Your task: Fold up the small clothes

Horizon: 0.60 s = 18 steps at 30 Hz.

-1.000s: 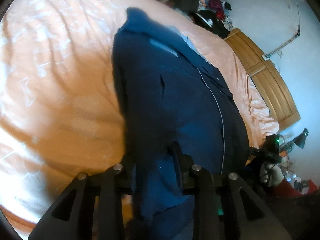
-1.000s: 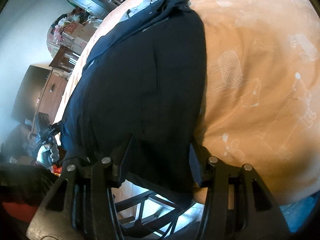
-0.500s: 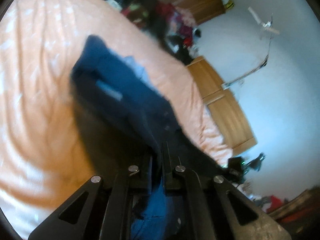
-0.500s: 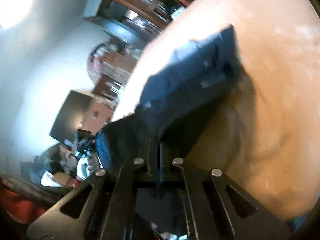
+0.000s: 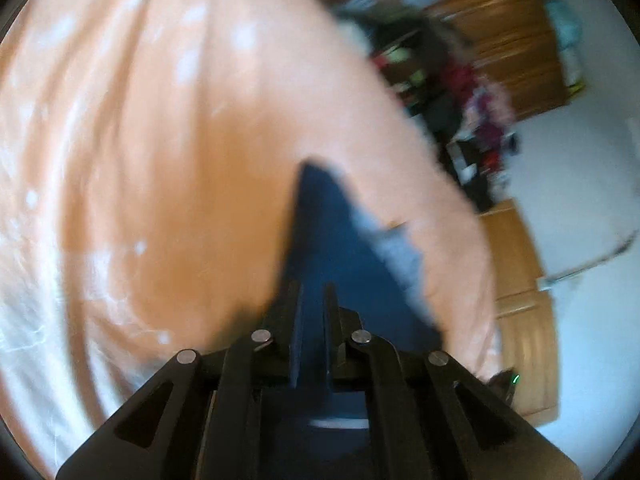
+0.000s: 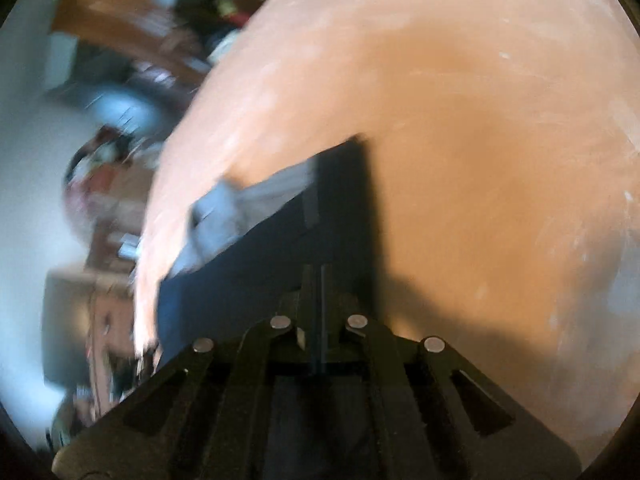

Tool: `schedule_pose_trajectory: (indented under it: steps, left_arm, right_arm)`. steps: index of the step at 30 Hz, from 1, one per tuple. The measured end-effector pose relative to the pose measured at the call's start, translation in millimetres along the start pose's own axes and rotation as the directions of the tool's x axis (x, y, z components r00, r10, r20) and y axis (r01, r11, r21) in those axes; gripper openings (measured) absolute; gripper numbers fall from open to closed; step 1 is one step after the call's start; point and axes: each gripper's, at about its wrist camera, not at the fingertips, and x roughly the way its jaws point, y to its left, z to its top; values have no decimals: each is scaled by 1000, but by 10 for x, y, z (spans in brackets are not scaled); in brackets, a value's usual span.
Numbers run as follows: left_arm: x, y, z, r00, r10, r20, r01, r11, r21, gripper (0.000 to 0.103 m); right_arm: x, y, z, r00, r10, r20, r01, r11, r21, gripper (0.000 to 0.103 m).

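While both views are motion-blurred, the peach bed (image 5: 160, 152) fills most of each, with the navy garment (image 5: 332, 240) lying on it toward its edge. Left hand-held gripper (image 5: 313, 300) pinches navy cloth; right hand-held gripper (image 6: 320, 280) is pressed together on the same garment (image 6: 280, 256).

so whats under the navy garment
The dark navy fabric garment lies over the peach printed bedsheet, casting a shadow; whatever is beneath the cloth stays hidden.
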Motion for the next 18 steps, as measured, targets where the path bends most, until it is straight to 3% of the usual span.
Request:
schedule_pose_trajectory:
  steps: [2, 4, 6, 7, 9, 11, 13, 15, 18]
  left_arm:
    - [-26, -16, -200, 999, 46, -30, -44, 996, 74, 6]
    - [-216, -127, -389, 996, 86, -38, -78, 980, 182, 12]
    - [-436, -231, -582, 992, 128, -12, -120, 955, 271, 21]
    - [-585, -279, -699, 991, 135, 1, -129, 940, 317, 24]
    - [-844, -421, -1012, 988, 151, 33, -151, 894, 421, 28]
    - [-1074, -565, -1356, 990, 138, 37, -137, 846, 515, 37]
    - [-1289, -771, -1756, 991, 125, 52, -130, 782, 610, 40]
    - [-1432, -977, -2184, 995, 94, 44, -100, 743, 662, 41]
    - [-1536, -1222, -2723, 990, 97, 103, -141, 661, 737, 45]
  right_arm:
    - [-27, 38, -30, 1000, 21, 16, -21, 999, -32, 2]
    - [-171, 202, -198, 1000, 20, 22, -16, 987, -158, 11]
    - [-334, 318, -394, 1000, -12, 28, 19, 964, -266, 45]
    - [-420, 357, -524, 999, -39, 36, 48, 947, -318, 49]
    - [-586, 370, -824, 995, -95, 43, 104, 911, -399, 50]
    - [-741, 305, -1110, 992, -115, 45, 123, 899, -420, 51]
    - [-905, 181, -1395, 994, -106, 39, 113, 907, -405, 51]
    - [-1059, 33, -1653, 993, -105, 45, 114, 926, -361, 53]
    - [-1207, -192, -1991, 994, -103, 46, 112, 956, -272, 55]
